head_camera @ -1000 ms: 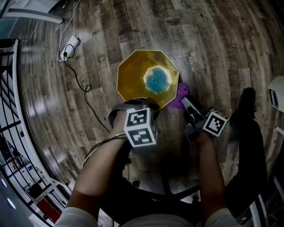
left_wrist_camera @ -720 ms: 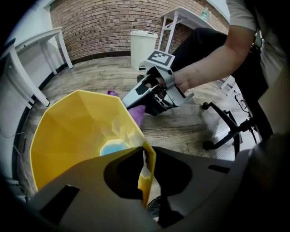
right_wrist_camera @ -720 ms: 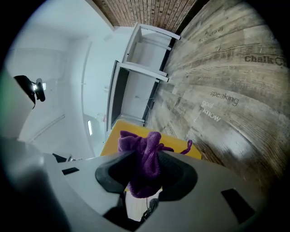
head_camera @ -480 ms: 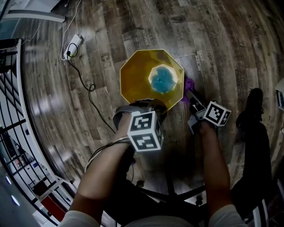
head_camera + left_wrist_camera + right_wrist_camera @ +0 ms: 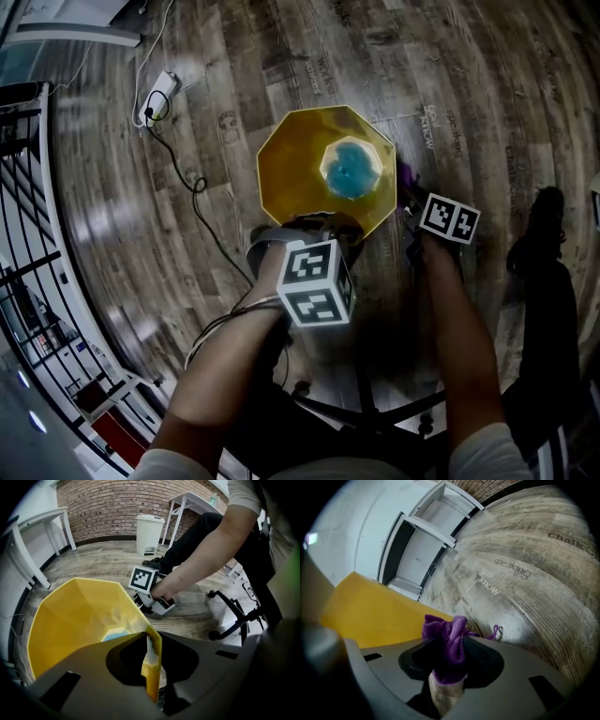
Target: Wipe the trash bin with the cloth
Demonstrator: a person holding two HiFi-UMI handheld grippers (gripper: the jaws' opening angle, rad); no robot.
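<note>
A yellow eight-sided trash bin [image 5: 300, 173] stands on the wood floor, with something blue [image 5: 352, 171] at its bottom. My left gripper [image 5: 152, 665] is shut on the bin's near rim [image 5: 153, 644], one jaw inside the wall and one outside. A bunched purple cloth [image 5: 447, 641] is pinched in my right gripper [image 5: 449, 667], which sits low beside the bin's right outer wall [image 5: 370, 613]. In the head view only a sliver of the cloth [image 5: 405, 174] shows past the right gripper's marker cube [image 5: 448, 219].
A white power strip [image 5: 155, 101] with a black cable [image 5: 192, 187] lies on the floor to the left. An office chair base [image 5: 234, 616] and the person's dark legs [image 5: 539, 309] are close behind. A white pedal bin [image 5: 149, 534] and white tables stand by the brick wall.
The right gripper with the purple cloth has sunk down along the bin's right side, so less cloth shows from above. The left gripper has stayed on the rim.
</note>
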